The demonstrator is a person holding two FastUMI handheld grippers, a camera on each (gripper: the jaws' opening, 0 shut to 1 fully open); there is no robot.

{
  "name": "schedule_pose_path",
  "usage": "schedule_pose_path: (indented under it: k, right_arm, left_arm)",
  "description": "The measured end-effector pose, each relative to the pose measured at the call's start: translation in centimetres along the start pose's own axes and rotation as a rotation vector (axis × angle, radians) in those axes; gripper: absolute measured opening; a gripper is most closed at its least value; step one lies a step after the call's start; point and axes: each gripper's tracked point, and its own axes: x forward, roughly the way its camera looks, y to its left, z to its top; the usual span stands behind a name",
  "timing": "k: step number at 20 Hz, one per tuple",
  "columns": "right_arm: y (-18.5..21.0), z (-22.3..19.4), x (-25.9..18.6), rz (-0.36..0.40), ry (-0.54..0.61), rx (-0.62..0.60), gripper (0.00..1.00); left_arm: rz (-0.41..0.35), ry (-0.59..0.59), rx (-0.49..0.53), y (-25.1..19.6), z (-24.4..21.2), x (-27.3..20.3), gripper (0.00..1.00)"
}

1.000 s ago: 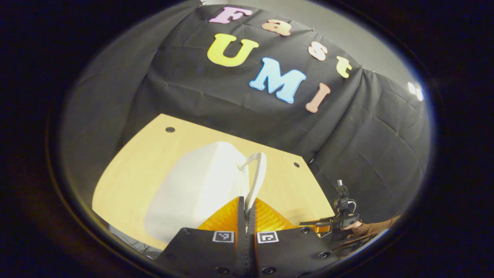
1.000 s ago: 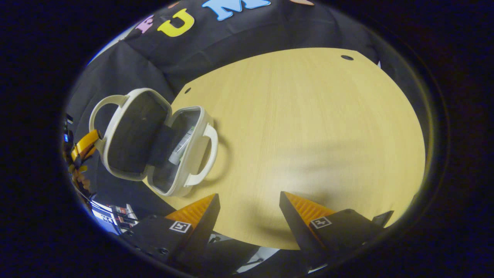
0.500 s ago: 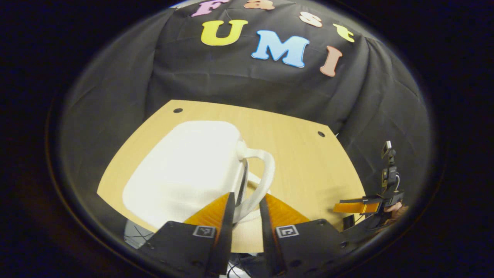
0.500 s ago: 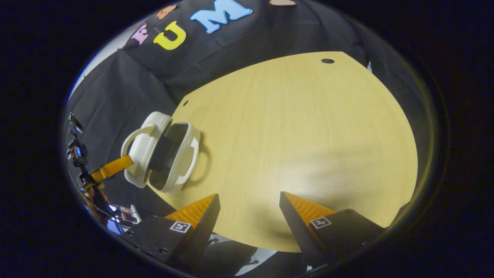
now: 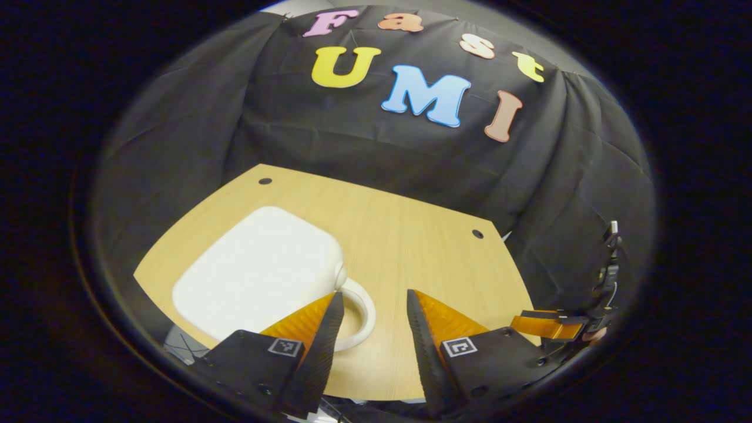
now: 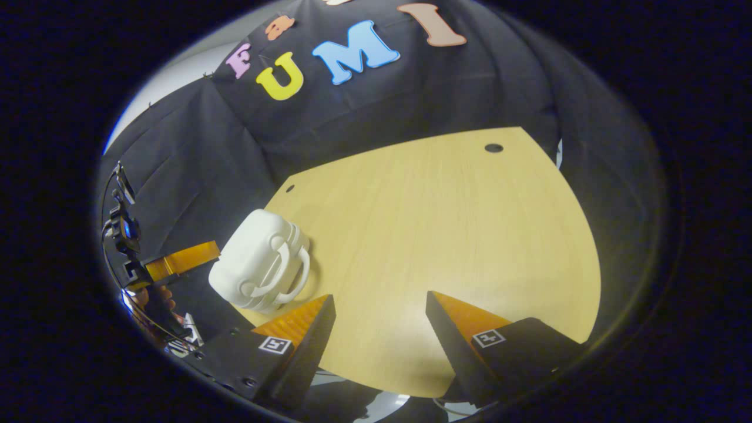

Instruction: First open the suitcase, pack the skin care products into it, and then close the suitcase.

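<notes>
I let go of the handle; my left claw spread, and the case just ahead dropped shut. Right claw stayed spread, holding nothing. Task looked done.

Wooden table against black cloth

You're in recording booth, lab-like: black cloth draped as wall behind and around pale wood worktop, pale room wall beyond cloth edge, cables and gear below worktop edge.
</notes>
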Motion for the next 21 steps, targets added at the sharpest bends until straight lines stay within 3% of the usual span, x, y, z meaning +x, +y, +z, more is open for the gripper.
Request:
schedule_pose_path:
  k: [2, 4, 8, 9, 10, 13, 14, 16, 19, 21]
  right_arm:
    - [-0.5, 3.8, -1.2, -0.052, -0.119, -0.056, 0.95]
    - [-0.6, 8.7, -3.0, -0.123, -0.281, -0.118, 0.95]
    - [-1.4, 18.1, -8.4, -0.293, -0.693, -0.276, 0.95]
    - [-0.8, 20.0, -9.6, -0.298, -0.805, -0.321, 0.95]
    - [-0.1, 20.5, -10.6, -0.304, -0.866, -0.350, 0.94]
    - [0.0, 21.3, -11.7, -0.328, -0.975, -0.375, 0.94]
    - [0.2, 21.2, -11.8, -0.326, -0.987, -0.377, 0.94]
    - [-0.9, 20.6, -11.1, -0.332, -0.958, -0.365, 0.91]
    - [-2.3, 19.6, -10.3, -0.323, -0.925, -0.306, 0.96]
    - [-3.2, 18.8, -10.1, -0.321, -0.903, -0.279, 0.94]
  left_arm:
    - [0.034, -0.088, 0.054, -1.7, 3.1, 0.2, 0.74]
    - [0.069, -0.256, 0.153, -4.1, 7.7, 0.0, 0.80]
    - [0.186, -0.597, 0.383, -8.7, 16.3, -2.3, 0.81]
    - [0.166, -0.638, 0.390, -10.8, 16.8, -2.2, 0.82]
    - [0.120, -0.634, 0.365, -13.0, 16.3, -1.5, 0.95]
    - [0.084, -0.646, 0.260, -15.6, 14.6, 0.2, 0.95]
    - [0.085, -0.664, 0.248, -16.2, 14.6, 0.3, 1.00]
    - [0.031, -0.656, 0.268, -18.6, 13.6, 0.7, 0.99]
    - [0.022, -0.644, 0.251, -19.0, 13.3, 1.0, 0.97]
    - [0.015, -0.635, 0.268, -19.5, 13.1, 1.3, 0.97]
